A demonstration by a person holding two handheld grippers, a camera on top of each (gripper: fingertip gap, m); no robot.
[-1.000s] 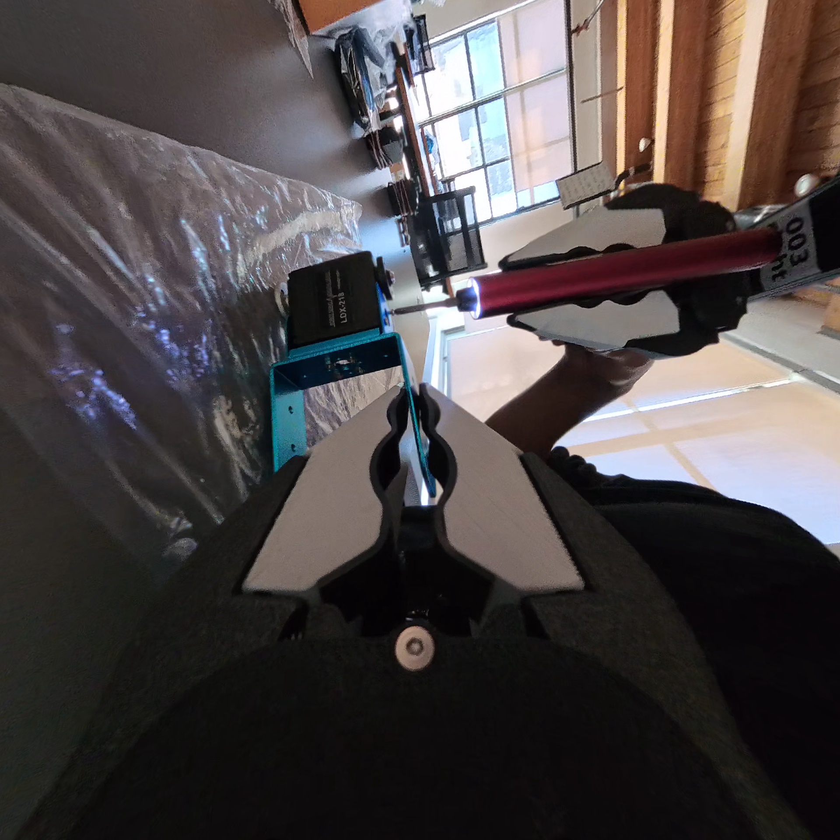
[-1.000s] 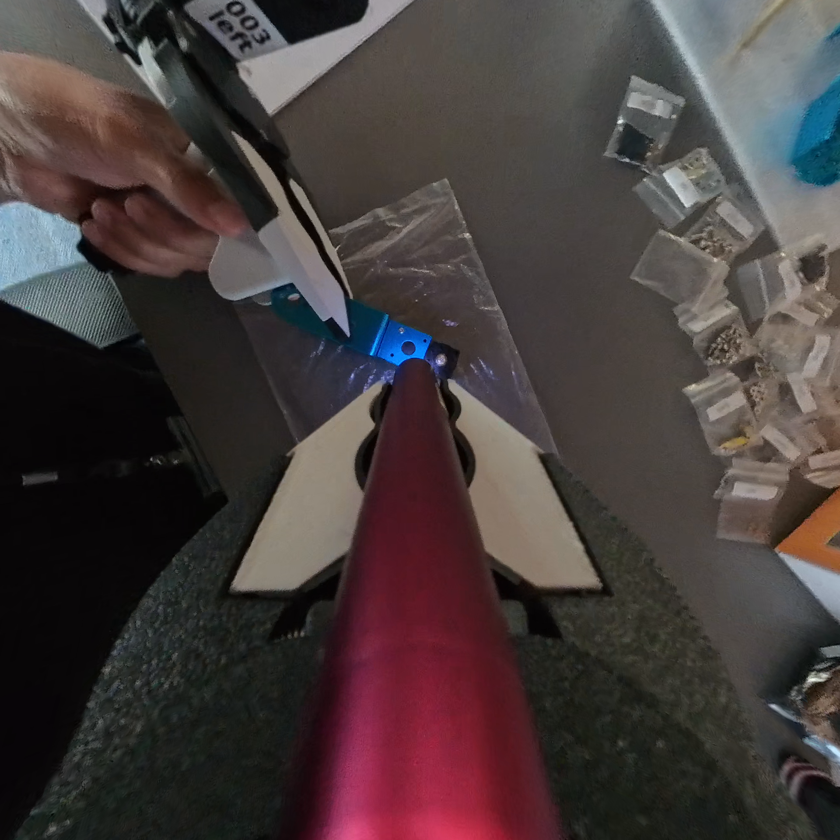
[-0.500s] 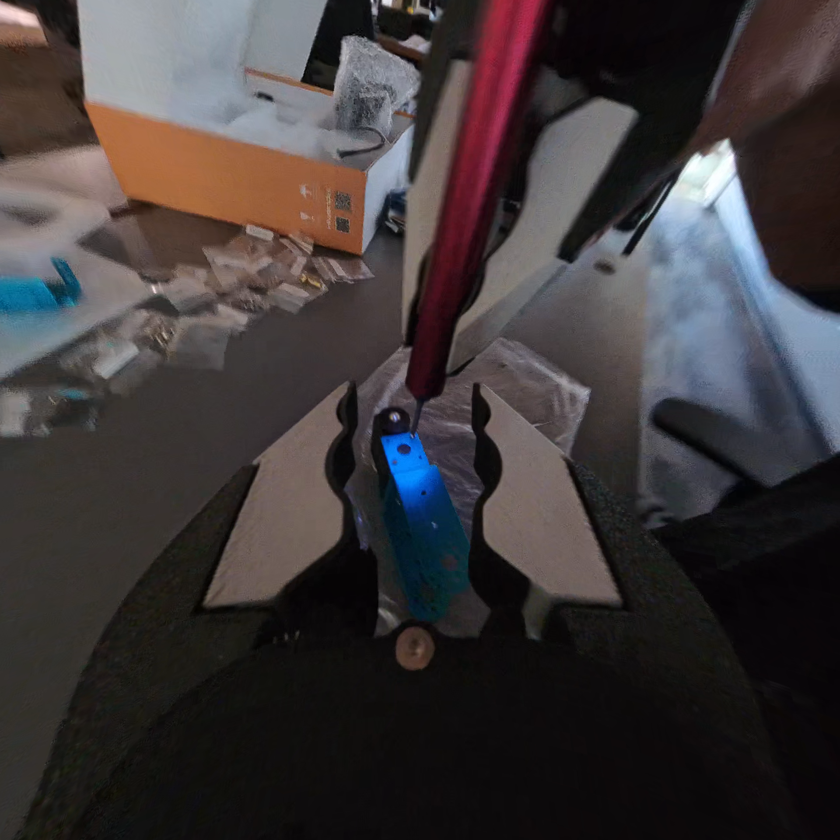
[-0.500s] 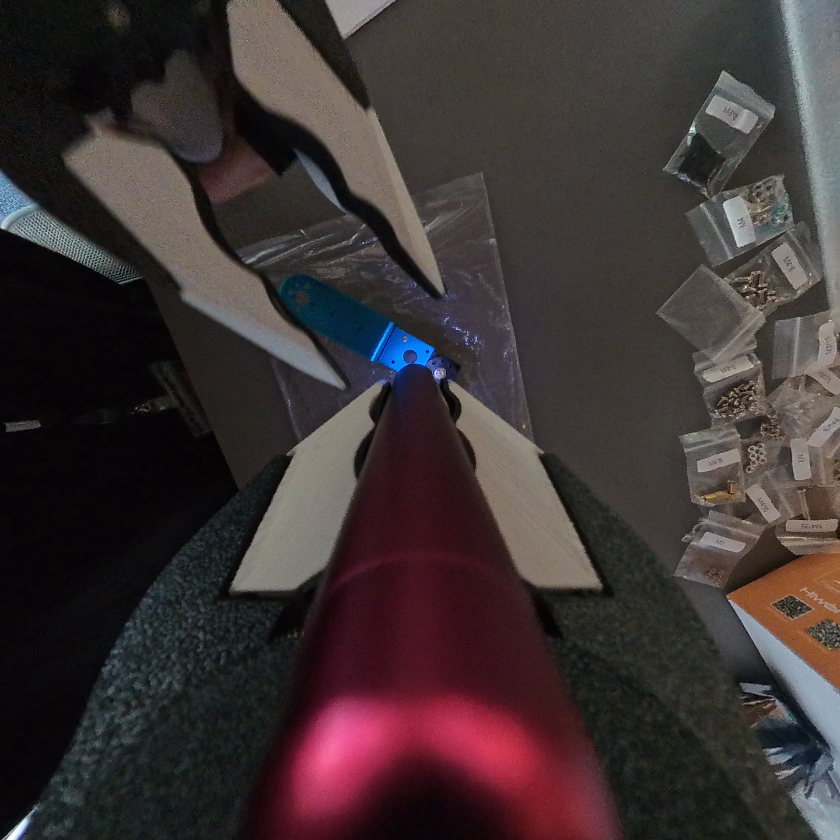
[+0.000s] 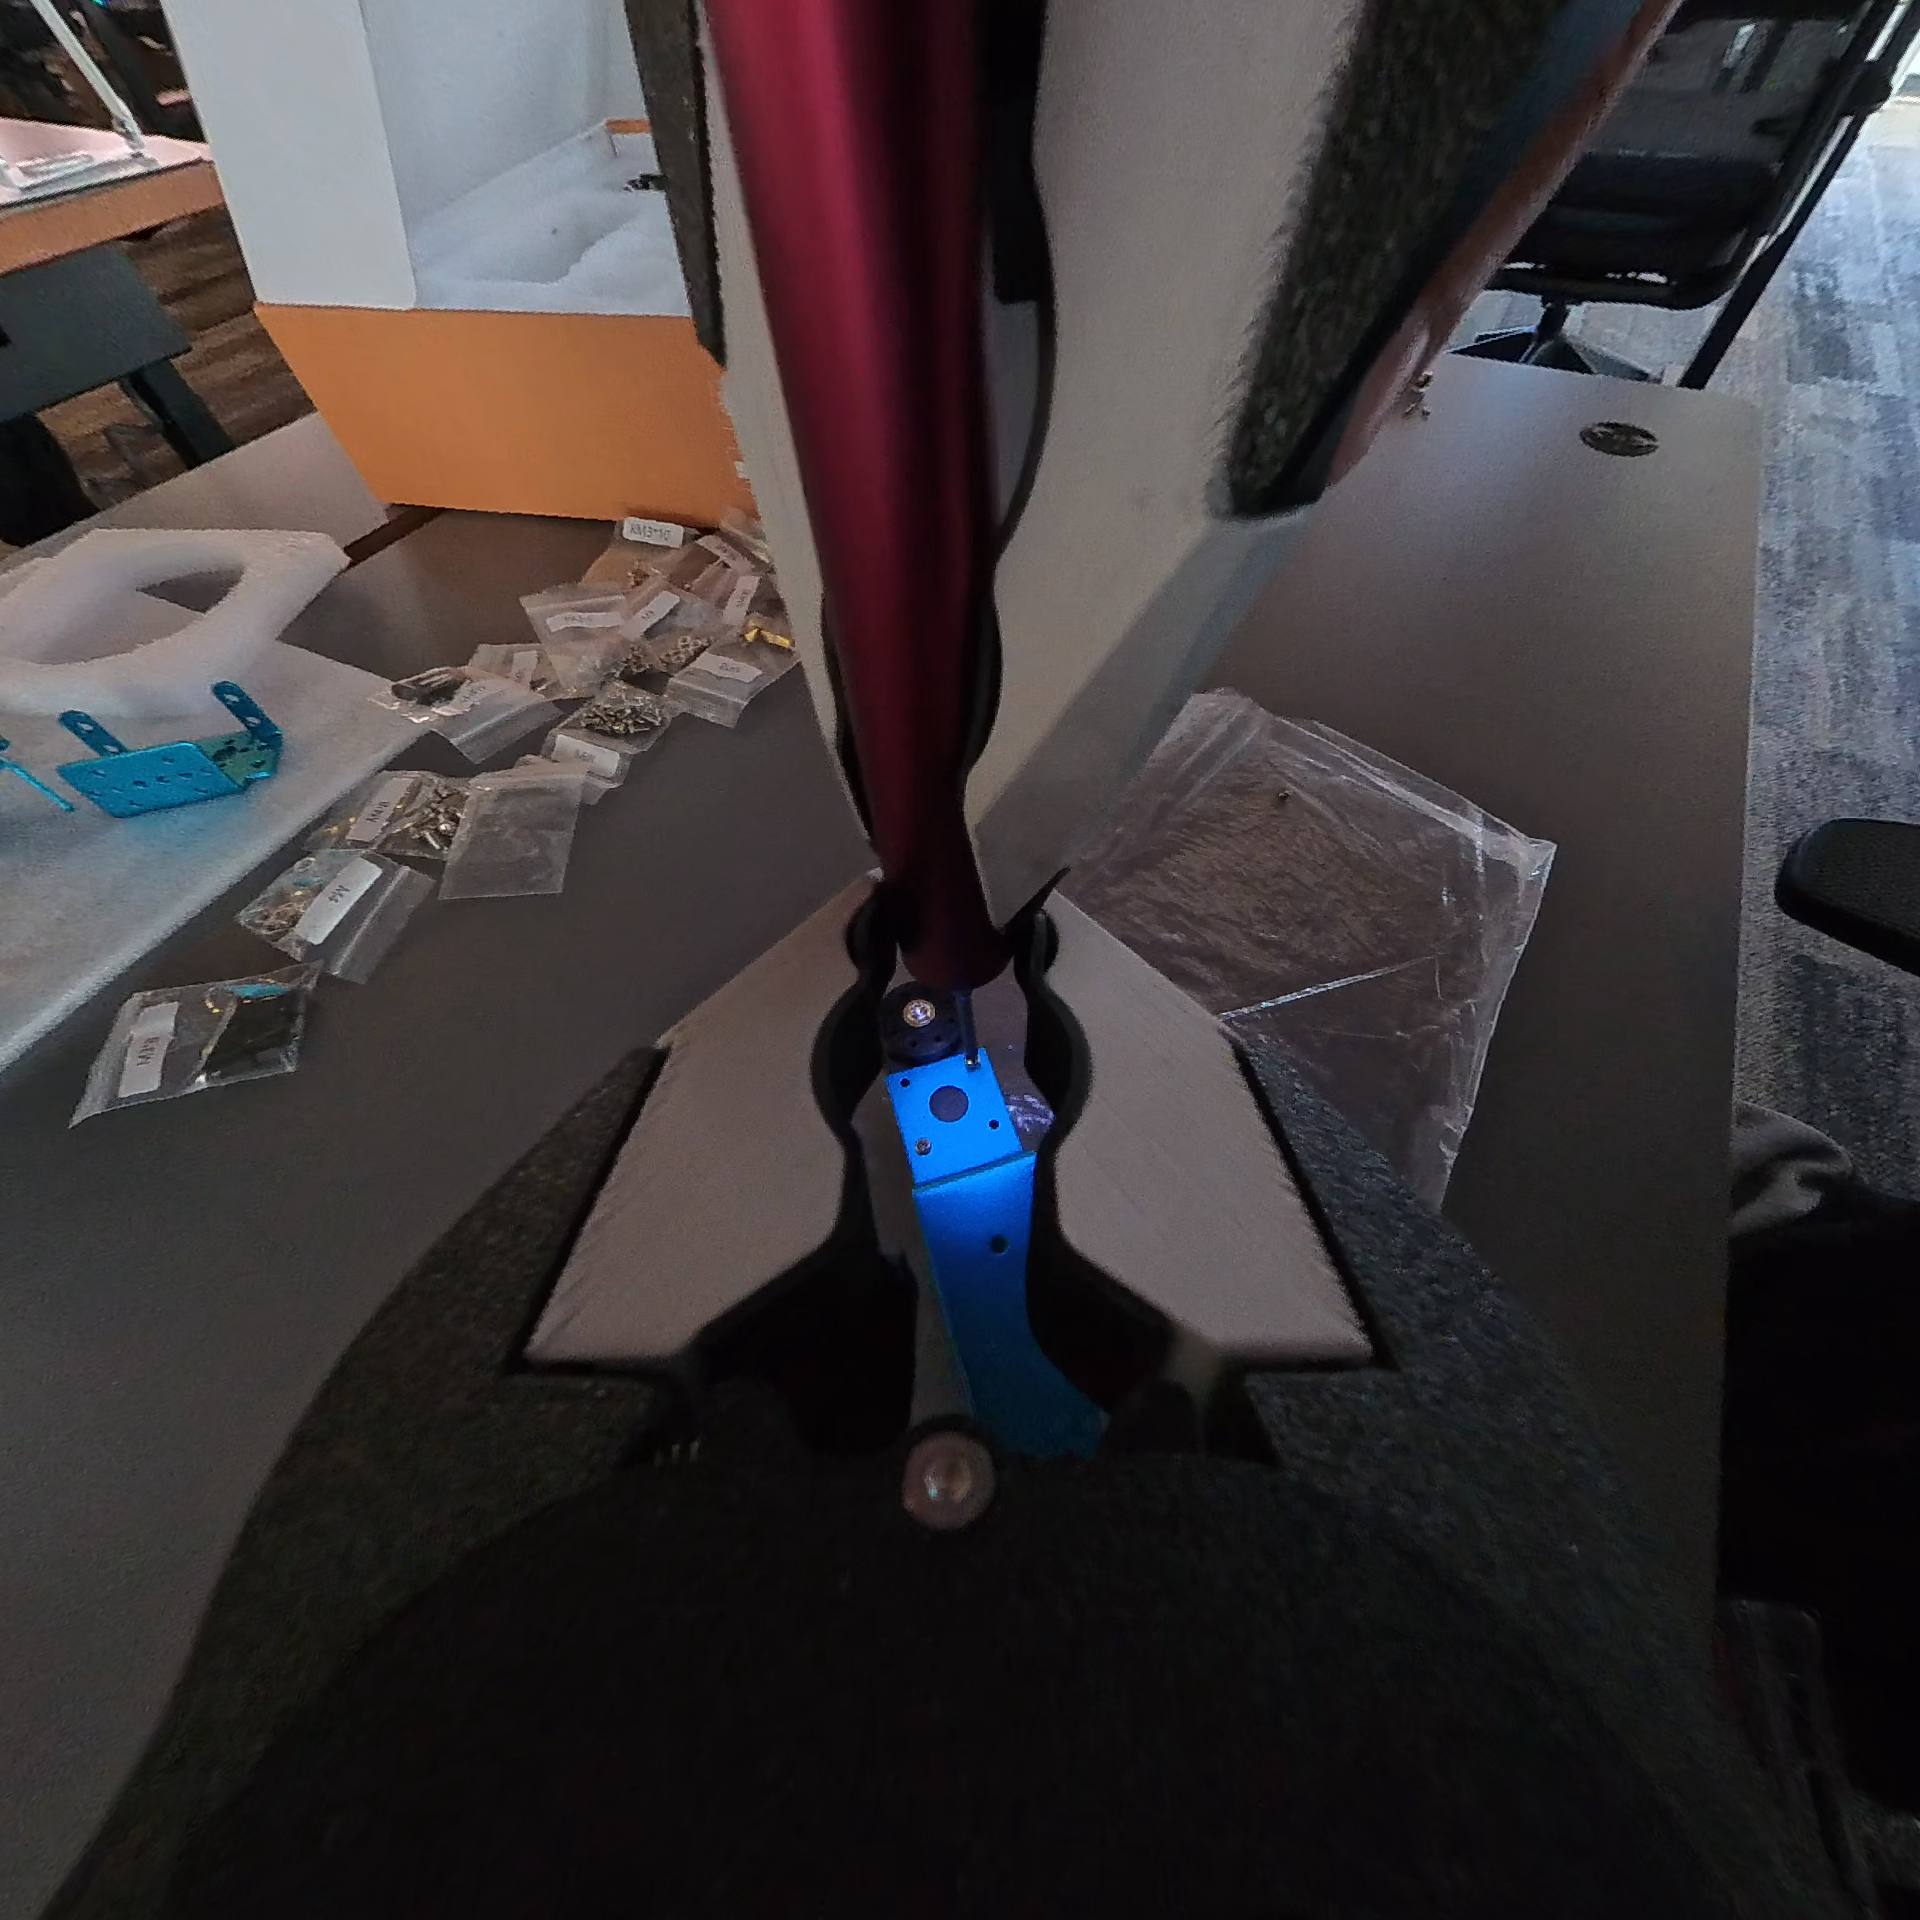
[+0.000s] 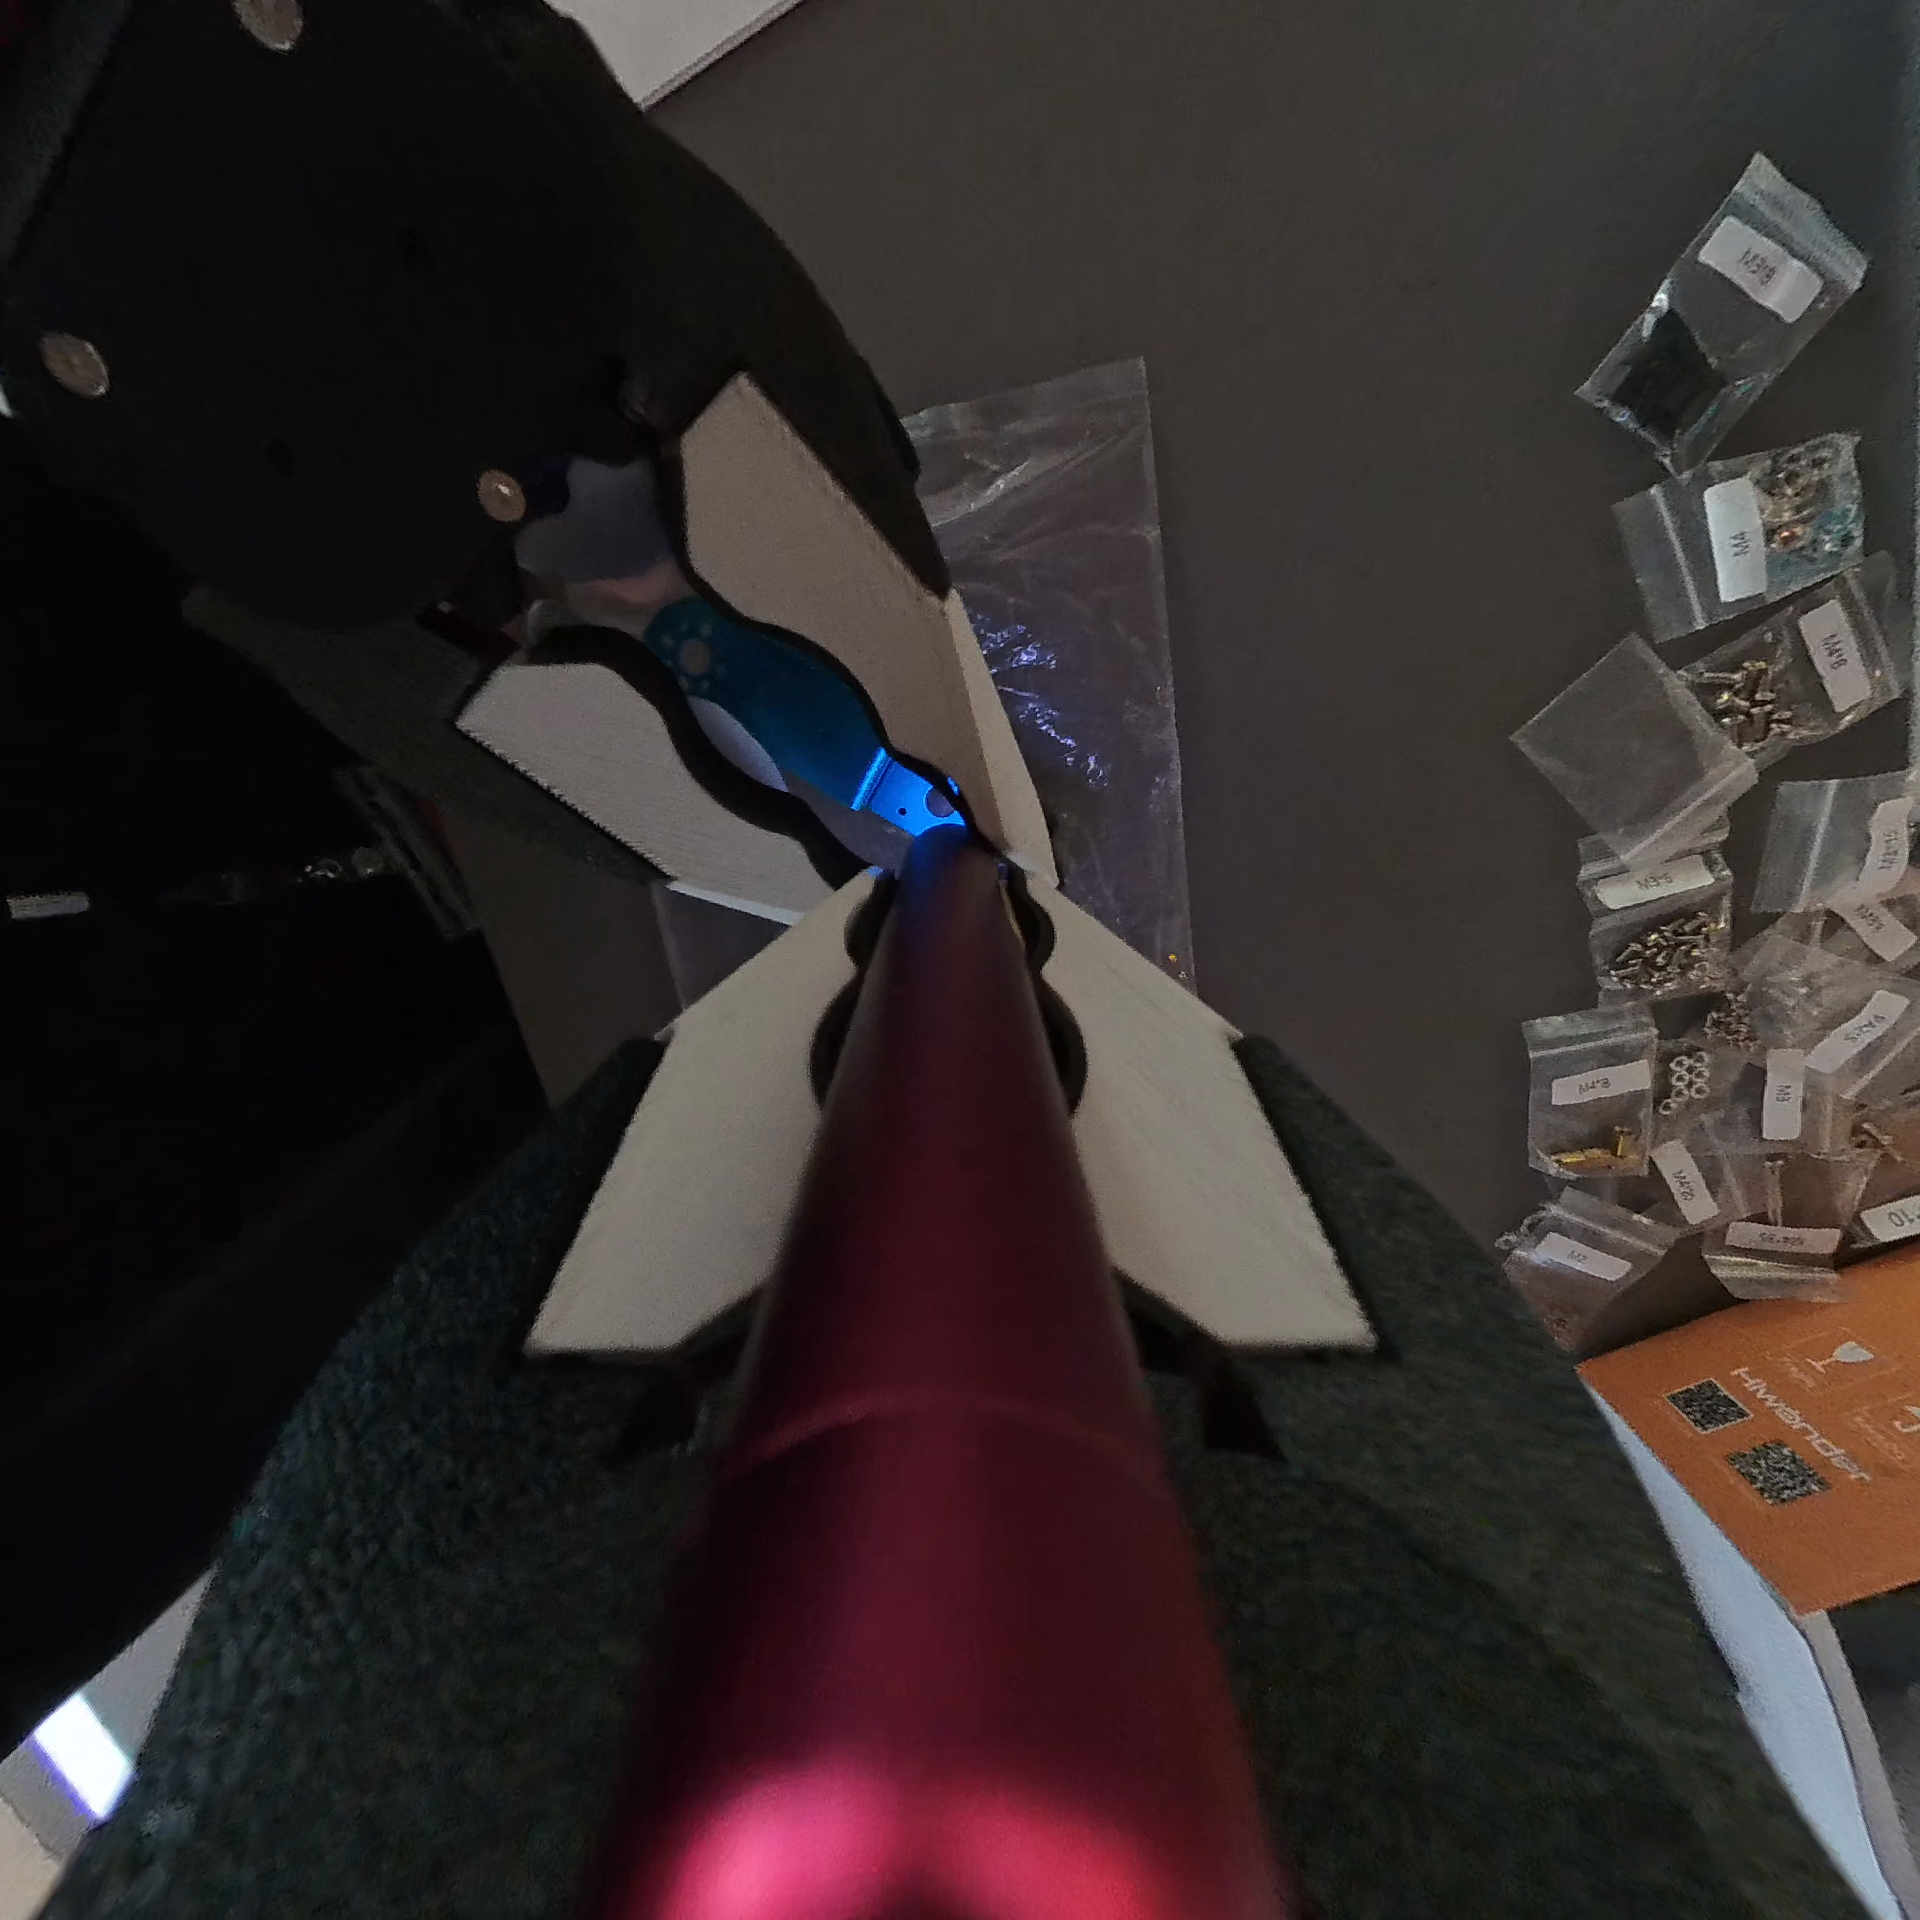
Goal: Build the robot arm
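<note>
My left gripper [image 5: 956, 920] is shut on a blue metal bracket [image 5: 971, 1226] that lies between its white fingers, over a clear plastic bag [image 5: 1299, 914] on the dark table [image 5: 1558, 623]. A black round horn [image 5: 914, 1013] sits at the bracket's far end. My right gripper [image 6: 945, 894] is shut on a red screwdriver [image 6: 935, 1351] and comes steeply down from above. The screwdriver's thin bit [image 5: 971, 1044] touches the lit top face of the bracket beside the horn. In the right wrist view the left gripper [image 6: 935, 852] encloses the bracket [image 6: 769, 686].
Several small bags of screws [image 5: 582, 727] lie left of the grippers and show in the right wrist view [image 6: 1714, 831]. An orange and white box [image 5: 520, 416] stands behind them. White foam [image 5: 135, 613] and another blue bracket [image 5: 166, 769] lie far left. A chair arm [image 5: 1849, 904] is at right. The grippers are tip to tip, or close to it.
The left gripper swung from a sideways hold to level, opened around the bracket, then narrowed onto it. The screwdriver came in closer and steeper, its bit now on the bracket's top face.
</note>
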